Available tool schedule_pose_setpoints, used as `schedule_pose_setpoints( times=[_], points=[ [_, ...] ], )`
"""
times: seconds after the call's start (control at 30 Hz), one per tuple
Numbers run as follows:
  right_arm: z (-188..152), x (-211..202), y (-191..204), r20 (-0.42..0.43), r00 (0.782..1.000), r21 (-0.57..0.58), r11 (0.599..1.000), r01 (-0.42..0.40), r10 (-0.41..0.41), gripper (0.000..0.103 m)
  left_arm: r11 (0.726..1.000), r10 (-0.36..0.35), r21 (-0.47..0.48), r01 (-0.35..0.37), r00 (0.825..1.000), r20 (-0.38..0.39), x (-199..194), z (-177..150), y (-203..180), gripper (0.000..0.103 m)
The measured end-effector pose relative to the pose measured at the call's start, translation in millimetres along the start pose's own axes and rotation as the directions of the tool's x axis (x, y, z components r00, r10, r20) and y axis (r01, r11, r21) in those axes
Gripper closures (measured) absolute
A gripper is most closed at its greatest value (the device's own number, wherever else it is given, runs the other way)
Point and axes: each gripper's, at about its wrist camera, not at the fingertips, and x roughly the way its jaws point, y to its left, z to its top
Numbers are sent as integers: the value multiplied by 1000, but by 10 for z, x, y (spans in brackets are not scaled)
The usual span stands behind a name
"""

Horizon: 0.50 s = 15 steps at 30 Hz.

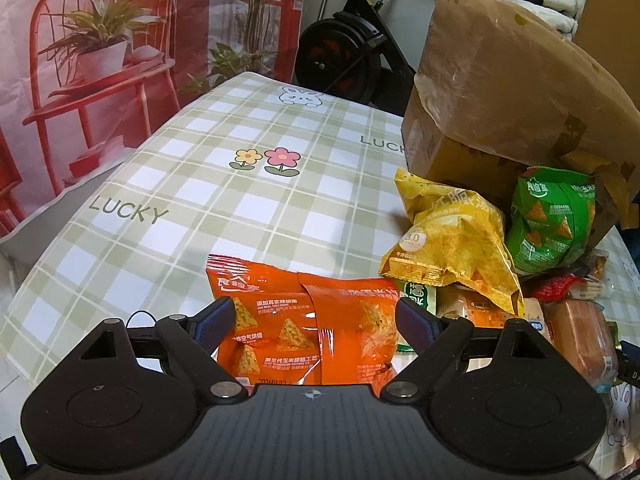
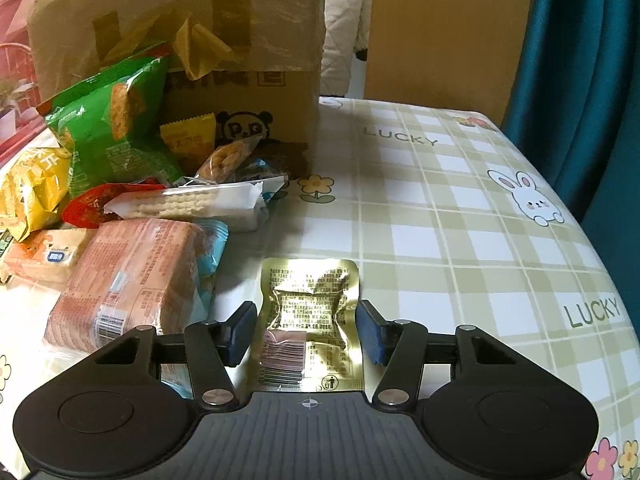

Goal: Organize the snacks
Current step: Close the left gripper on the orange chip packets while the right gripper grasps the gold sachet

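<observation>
Glossy gold foil pouch [image 2: 310,324], shiny orange plastic bag [image 1: 304,320], matt taped cardboard box [image 1: 500,92].

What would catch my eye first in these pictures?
An orange chip bag lies between the open left gripper. A shiny gold packet lies between the right gripper. Behind them, snacks pile against a taped cardboard box on the checked tablecloth.

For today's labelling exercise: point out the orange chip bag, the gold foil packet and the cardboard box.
orange chip bag [image 1: 304,320]: left wrist view, middle of its front.
gold foil packet [image 2: 310,312]: right wrist view, the crinkled centre.
cardboard box [image 2: 248,92]: right wrist view, its front wall below the flap.
</observation>
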Motion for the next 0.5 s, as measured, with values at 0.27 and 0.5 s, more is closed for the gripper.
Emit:
schedule_pose_setpoints(
  times=[0.27,0.5],
  points=[
    [31,-41,-41,29,999,21,999,-33,33,63,1000,18,2,-18,1000,-23,25,-46,27,11],
    [31,-9,-60,40,998,37,998,-43,41,63,1000,26,-13,-27,998,-66,116,-77,59,9]
  ],
)
